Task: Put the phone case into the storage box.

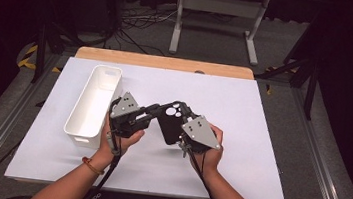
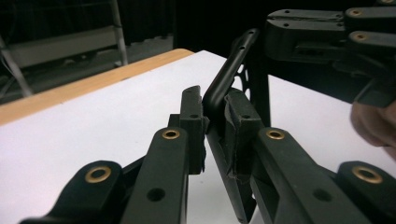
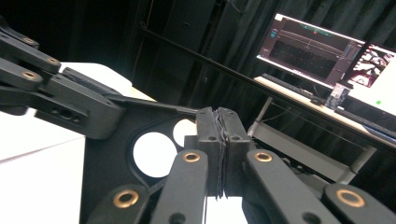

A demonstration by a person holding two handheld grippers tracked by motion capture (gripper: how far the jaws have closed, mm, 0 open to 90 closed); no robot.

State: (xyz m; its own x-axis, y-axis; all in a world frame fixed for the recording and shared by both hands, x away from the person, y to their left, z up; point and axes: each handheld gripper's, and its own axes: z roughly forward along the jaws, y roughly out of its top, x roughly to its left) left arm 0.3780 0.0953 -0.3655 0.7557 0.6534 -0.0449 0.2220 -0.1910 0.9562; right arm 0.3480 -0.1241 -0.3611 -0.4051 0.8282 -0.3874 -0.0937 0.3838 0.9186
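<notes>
1. Object location: the black phone case (image 1: 170, 124) is held above the white table (image 1: 240, 137), between the two grippers, just right of the white bin (image 1: 94, 105). Its camera cutouts show as round holes in the high view.
2. Left gripper (image 1: 155, 109): the jaws are pressed onto one edge of the case. The left gripper view shows the rim of the phone case (image 2: 229, 74) pinched between the pads, with no gap.
3. Right gripper (image 1: 181, 130): the jaws are pressed together on the opposite edge. In the right gripper view the pads meet on the thin wall of the phone case (image 3: 107, 172).
4. Step in hand: judged as a two-gripper hold on the case, either a handover or a joint carry.
5. Next move, if the case goes to the bin: one gripper must release so the other can carry it alone. The remaining grip is on a thin, flexible rim, so it may slip or swing.
6. Keep the case clear of the bin wall during transfer.
</notes>
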